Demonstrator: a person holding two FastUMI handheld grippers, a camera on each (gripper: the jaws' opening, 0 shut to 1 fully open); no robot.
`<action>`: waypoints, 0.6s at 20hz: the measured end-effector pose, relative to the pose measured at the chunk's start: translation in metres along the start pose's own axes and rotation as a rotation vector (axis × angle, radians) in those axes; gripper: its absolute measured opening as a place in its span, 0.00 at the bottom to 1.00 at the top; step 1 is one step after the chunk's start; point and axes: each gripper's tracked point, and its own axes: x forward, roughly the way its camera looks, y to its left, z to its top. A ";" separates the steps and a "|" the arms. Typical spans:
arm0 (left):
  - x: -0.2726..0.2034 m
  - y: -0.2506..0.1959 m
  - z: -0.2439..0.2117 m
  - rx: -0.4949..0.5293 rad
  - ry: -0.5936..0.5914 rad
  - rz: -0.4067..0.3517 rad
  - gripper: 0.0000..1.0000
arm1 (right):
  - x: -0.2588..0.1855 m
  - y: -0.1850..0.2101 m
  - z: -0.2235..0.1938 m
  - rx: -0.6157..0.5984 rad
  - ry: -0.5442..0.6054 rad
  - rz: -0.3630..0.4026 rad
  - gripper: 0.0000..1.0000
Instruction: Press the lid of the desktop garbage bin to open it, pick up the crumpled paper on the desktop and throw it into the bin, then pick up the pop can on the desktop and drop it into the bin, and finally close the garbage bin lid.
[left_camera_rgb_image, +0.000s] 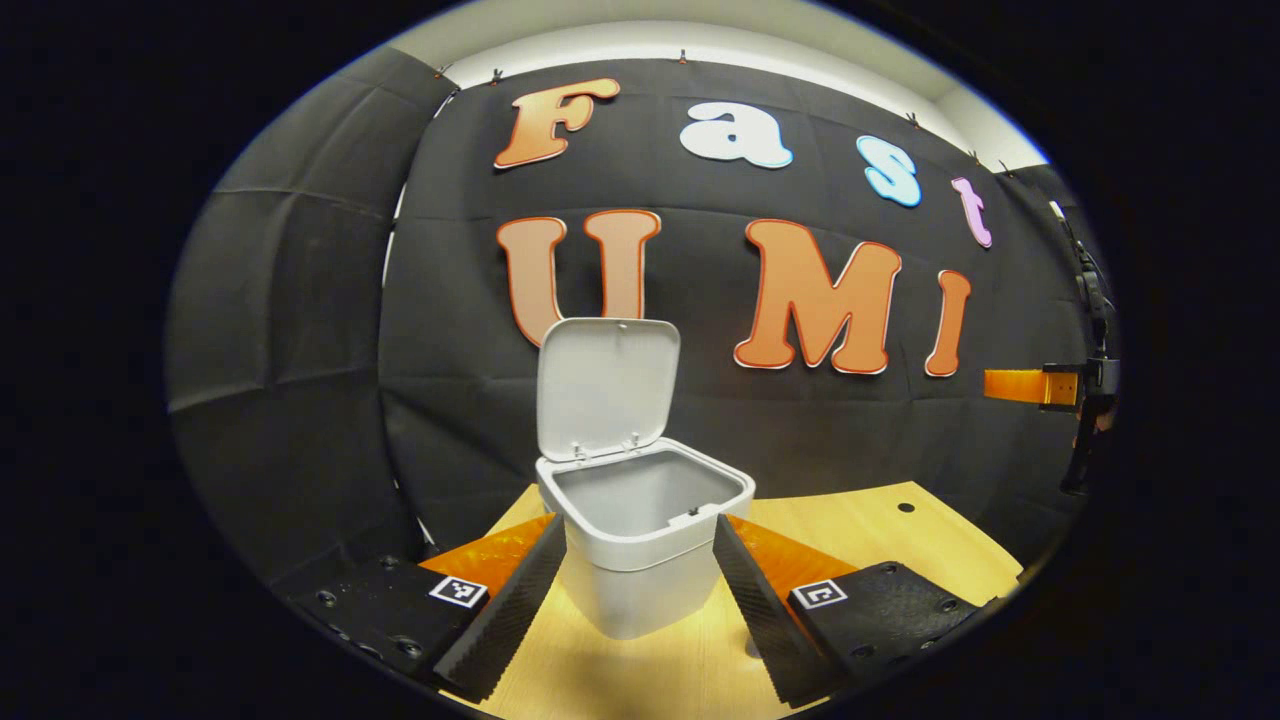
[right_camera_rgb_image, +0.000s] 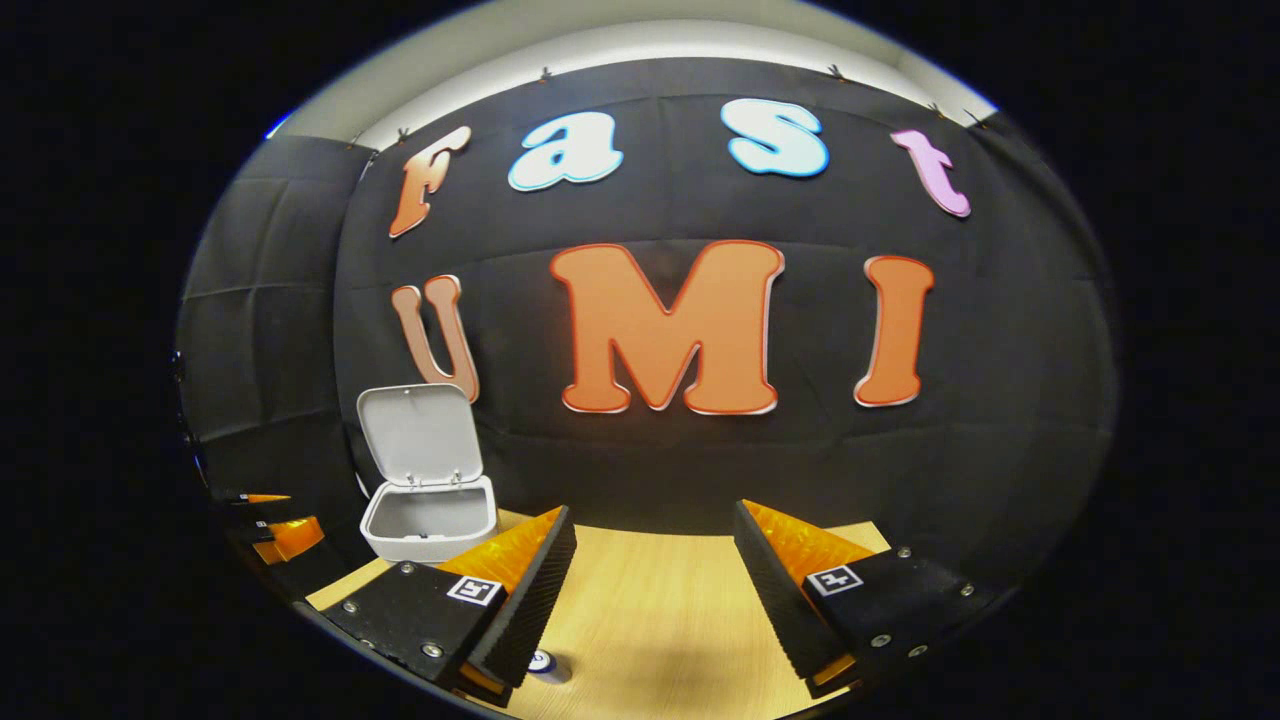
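Bin (left_camera_rgb_image: 640, 560) near desk's (left_camera_rgb_image: 880, 540) back edge, lid (left_camera_rgb_image: 607, 388) upright; left gripper (left_camera_rgb_image: 640, 580) wide, right gripper (right_camera_rgb_image: 650, 590) wide, both empty.

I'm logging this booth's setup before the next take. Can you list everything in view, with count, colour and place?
Garbage bin: one, white, on the table, straight ahead of the left gripper.
Bin lid: one, white, hinged up, open.
Table: one, light wood, under the bin.
Small round item: one, partly hidden at the right gripper's finger; cannot identify.
Left gripper: one, open, either side of the bin.
Right gripper: one, open, over bare table.
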 end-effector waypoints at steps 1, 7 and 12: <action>0.004 -0.009 -0.002 0.003 0.001 -0.016 0.94 | -0.005 -0.013 -0.003 0.005 -0.003 -0.030 0.95; 0.025 -0.063 -0.012 0.018 0.017 -0.115 0.94 | -0.028 -0.064 -0.009 0.009 -0.012 -0.132 0.94; 0.041 -0.123 -0.044 0.030 0.059 -0.250 0.94 | -0.040 -0.085 -0.018 0.010 0.009 -0.162 0.95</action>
